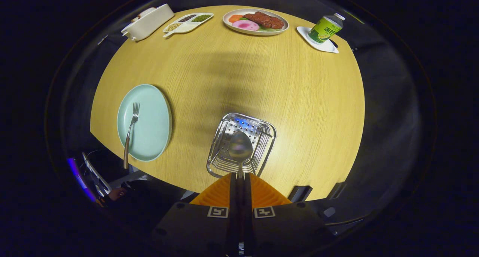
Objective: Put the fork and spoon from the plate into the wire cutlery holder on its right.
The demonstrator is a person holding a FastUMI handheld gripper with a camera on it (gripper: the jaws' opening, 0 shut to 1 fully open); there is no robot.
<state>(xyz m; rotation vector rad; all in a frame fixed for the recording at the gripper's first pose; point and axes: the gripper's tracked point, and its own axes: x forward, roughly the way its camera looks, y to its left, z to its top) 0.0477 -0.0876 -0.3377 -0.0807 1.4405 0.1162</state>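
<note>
Gripper [240, 176]: clamped on the spoon [240, 147] handle
Spoon: held above the wire cutlery holder [258, 137]
Fork [131, 131]: left lying on the plate [149, 122]

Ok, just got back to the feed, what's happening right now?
The gripper is shut on the spoon, holding it by the handle with the bowl hanging over the open top of the wire cutlery holder. It hasn't been let go yet. The fork is still lying on the light green plate to the holder's left, handle poking past the plate's near rim. So spoon nearly in, fork still to do.
</note>
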